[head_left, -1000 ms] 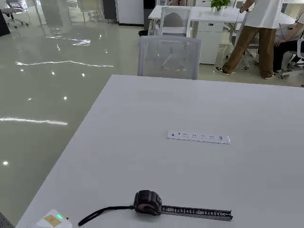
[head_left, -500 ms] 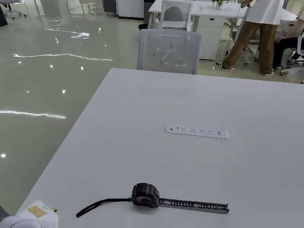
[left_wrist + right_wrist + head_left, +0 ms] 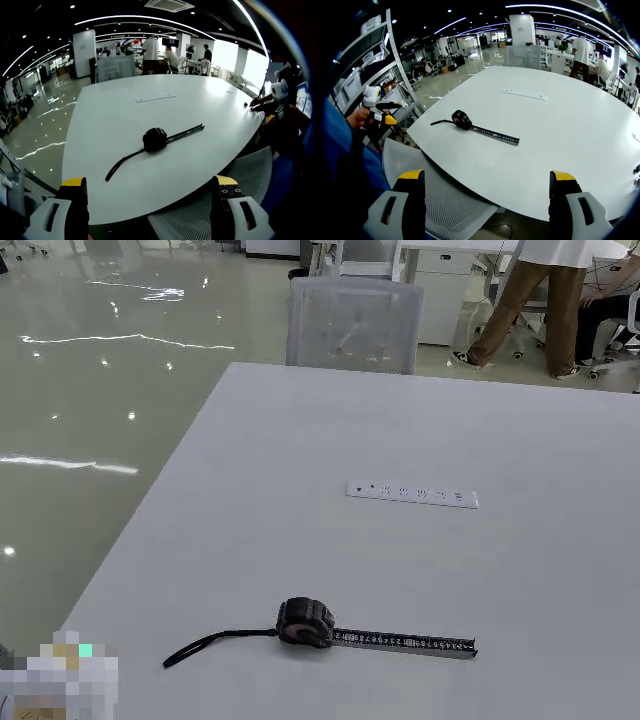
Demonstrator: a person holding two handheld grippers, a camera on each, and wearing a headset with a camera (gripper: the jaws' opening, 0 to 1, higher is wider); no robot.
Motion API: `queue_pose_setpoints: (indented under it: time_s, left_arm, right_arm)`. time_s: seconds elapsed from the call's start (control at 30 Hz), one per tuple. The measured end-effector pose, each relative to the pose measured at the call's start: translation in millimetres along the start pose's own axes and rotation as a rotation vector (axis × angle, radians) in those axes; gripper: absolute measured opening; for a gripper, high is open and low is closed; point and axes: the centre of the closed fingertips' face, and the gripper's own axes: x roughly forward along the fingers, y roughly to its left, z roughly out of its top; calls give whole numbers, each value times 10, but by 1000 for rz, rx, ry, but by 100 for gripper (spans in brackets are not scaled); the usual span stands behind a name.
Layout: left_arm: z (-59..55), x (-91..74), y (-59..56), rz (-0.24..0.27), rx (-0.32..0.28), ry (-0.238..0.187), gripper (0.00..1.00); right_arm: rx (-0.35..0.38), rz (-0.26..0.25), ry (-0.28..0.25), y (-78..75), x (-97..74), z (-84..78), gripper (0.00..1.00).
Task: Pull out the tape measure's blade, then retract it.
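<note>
Head view, tape measure (image 3: 305, 622) by table (image 3: 400, 420) edge, left hand-held gripper (image 3: 150, 181), right hand-held gripper (image 3: 487, 175) both spread

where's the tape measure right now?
In the head view the tape measure lies low centre on the table, on the near side of the power strip, blade out to the right, strap trailing left.

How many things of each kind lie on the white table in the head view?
tape measure, black, with its blade partly out: 1
socket strip, white: 1
Total: 2
</note>
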Motion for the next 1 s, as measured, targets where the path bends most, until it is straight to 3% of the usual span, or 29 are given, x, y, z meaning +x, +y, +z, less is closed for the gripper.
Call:
queue_pose_setpoints:
  time_s: [0.33, 0.57, 0.83, 1.0]
  left_arm:
    - [-13, 152, -132, -18, -19, 17, 99]
    - [63, 268, -191, 6, -26, 15, 98]
    - [104, 503, -282, 19, -36, 24, 98]
    - [98, 650, -361, -1, -52, 41, 98]
  right_arm:
    - [-19, 14, 7, 1, 90, 3, 100]
    - [-29, 22, 17, -11, 201, -17, 100]
    - [-57, 38, 41, -55, 369, -64, 100]
    - [-70, 41, 50, -111, 450, -60, 100]
